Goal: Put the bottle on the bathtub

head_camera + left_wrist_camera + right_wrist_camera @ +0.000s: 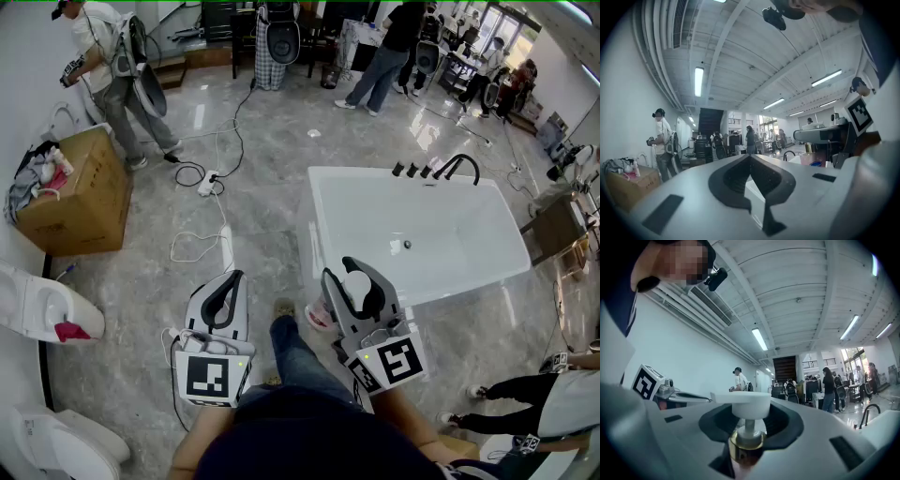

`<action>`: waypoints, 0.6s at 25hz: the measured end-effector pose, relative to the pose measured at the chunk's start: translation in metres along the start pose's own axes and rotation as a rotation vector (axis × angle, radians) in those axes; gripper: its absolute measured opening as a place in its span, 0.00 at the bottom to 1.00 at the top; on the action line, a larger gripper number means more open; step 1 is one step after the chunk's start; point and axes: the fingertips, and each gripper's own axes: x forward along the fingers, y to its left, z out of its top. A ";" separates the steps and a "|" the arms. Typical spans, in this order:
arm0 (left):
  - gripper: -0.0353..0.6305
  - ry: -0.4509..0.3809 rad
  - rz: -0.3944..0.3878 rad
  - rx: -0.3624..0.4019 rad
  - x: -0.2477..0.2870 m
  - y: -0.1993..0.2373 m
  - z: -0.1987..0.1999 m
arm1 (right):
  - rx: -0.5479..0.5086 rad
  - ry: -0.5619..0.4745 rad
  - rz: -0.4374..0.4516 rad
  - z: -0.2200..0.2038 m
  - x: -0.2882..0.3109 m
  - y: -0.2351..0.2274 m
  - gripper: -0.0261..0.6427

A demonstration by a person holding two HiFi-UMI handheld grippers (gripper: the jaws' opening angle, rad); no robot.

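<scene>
In the head view my right gripper point(351, 274) is shut on a pump bottle point(356, 285) with a white pump head, and holds it upright near the front left corner of the white bathtub point(375, 192). In the right gripper view the bottle point(750, 405) fills the space between the jaws, with a gold collar under the white pump. A black faucet point(461, 166) stands on the tub's far rim. My left gripper point(225, 292) hangs beside my leg over the floor, left of the tub. Its fingertips meet and hold nothing, as the left gripper point(750, 158) view also shows.
A cardboard box point(80, 192) of clutter stands at the left, with toilets point(42, 305) along the left wall. Cables and a power strip point(208, 183) lie on the floor beyond my left gripper. A person point(117, 80) stands far left, others at the back and lower right.
</scene>
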 end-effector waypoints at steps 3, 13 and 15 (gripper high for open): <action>0.09 -0.011 -0.003 -0.014 0.022 0.012 -0.003 | 0.026 -0.009 -0.001 -0.007 0.024 -0.014 0.26; 0.09 -0.004 -0.002 -0.004 0.135 0.064 -0.002 | 0.020 -0.031 0.021 -0.011 0.132 -0.078 0.26; 0.09 -0.013 0.002 -0.001 0.162 0.076 0.004 | 0.016 -0.031 0.020 -0.011 0.158 -0.095 0.26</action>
